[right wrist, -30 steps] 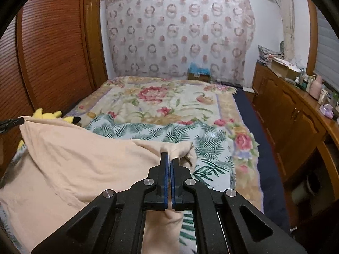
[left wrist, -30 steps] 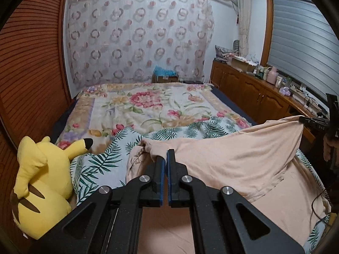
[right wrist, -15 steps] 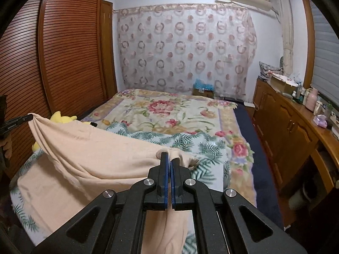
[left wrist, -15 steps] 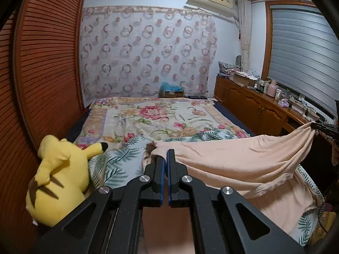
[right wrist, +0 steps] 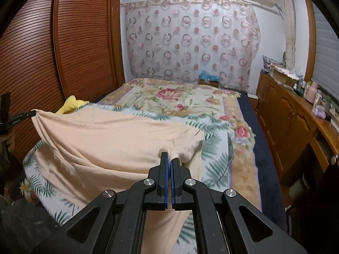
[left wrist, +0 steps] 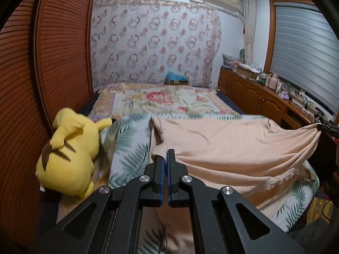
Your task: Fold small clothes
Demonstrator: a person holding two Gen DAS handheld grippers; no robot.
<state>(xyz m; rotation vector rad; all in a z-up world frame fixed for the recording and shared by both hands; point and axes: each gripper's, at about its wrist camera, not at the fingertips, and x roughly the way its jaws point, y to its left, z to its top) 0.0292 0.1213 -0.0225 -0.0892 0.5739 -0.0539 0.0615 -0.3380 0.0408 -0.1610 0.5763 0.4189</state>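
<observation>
Left wrist: 1 peach garment (left wrist: pixel 233 146); 2 grippers, left gripper (left wrist: pixel 165 158) & right gripper (right wrist: pixel 169 158), clamped on it.

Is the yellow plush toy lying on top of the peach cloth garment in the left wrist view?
No. The yellow plush toy lies beside the bed's left edge, apart from the peach cloth garment, with fern-print bedding between them.

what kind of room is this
A home bedroom, most likely. A bed with a floral blanket fills the middle, a louvred wooden wardrobe lines one wall, and a yellow plush toy lies beside the peach garment spread on the bed.
</observation>
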